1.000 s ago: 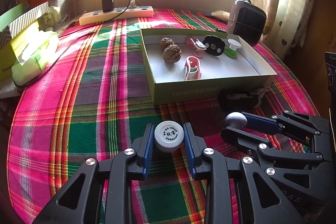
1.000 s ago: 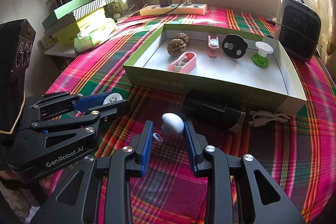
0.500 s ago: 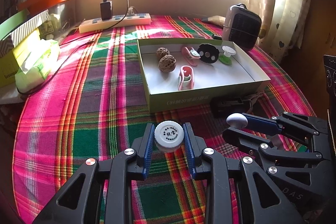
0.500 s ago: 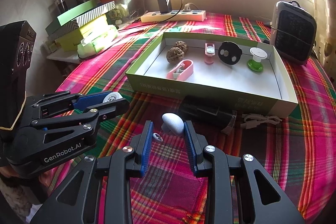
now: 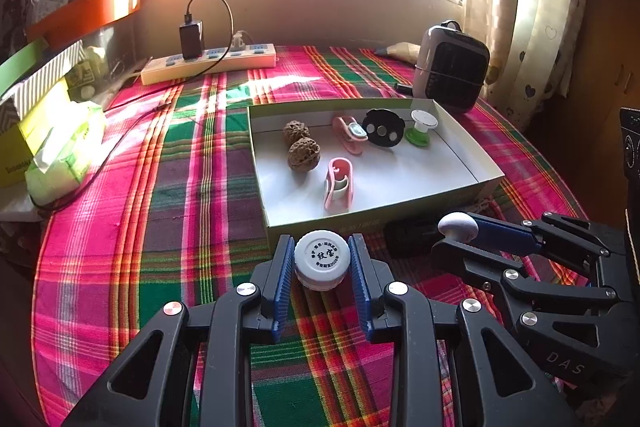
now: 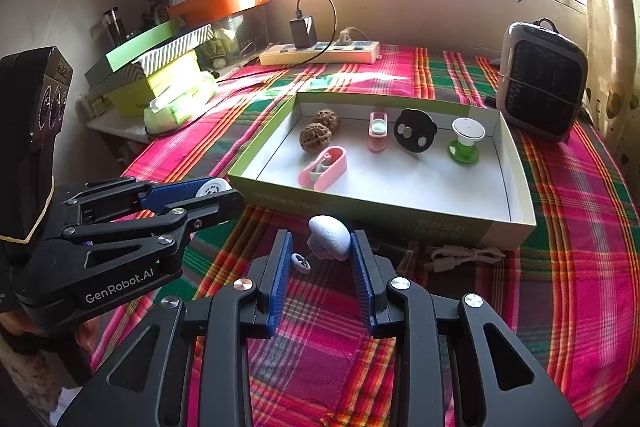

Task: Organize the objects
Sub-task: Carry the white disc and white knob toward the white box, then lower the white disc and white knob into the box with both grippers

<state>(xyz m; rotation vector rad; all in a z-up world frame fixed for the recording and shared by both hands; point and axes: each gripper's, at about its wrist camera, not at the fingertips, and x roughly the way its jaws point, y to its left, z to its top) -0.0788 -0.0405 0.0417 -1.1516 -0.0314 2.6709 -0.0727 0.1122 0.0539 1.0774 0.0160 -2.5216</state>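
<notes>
My left gripper (image 5: 322,259) is shut on a small white round jar (image 5: 322,259) with printed characters on its lid, held above the plaid cloth just before the near wall of the green box (image 5: 372,223). My right gripper (image 6: 320,251) is shut on a pale grey egg-shaped object (image 6: 330,237) with a small ring dangling from it, also in front of the box (image 6: 384,211). Inside the box lie two walnuts (image 5: 303,151), two pink clips (image 5: 339,183), a black disc (image 5: 383,128) and a green-and-white spool (image 5: 421,128). The grippers are side by side.
A black cylinder (image 5: 408,235) and a white cable (image 6: 460,255) lie by the box's near wall. A heater (image 6: 542,81) stands at the back right, a power strip (image 6: 320,51) at the back, stacked boxes and tissues (image 6: 172,95) on the left.
Both grippers have risen and drawn back from the box with their objects still held; the box and table now look farther away and lower in view.
</notes>
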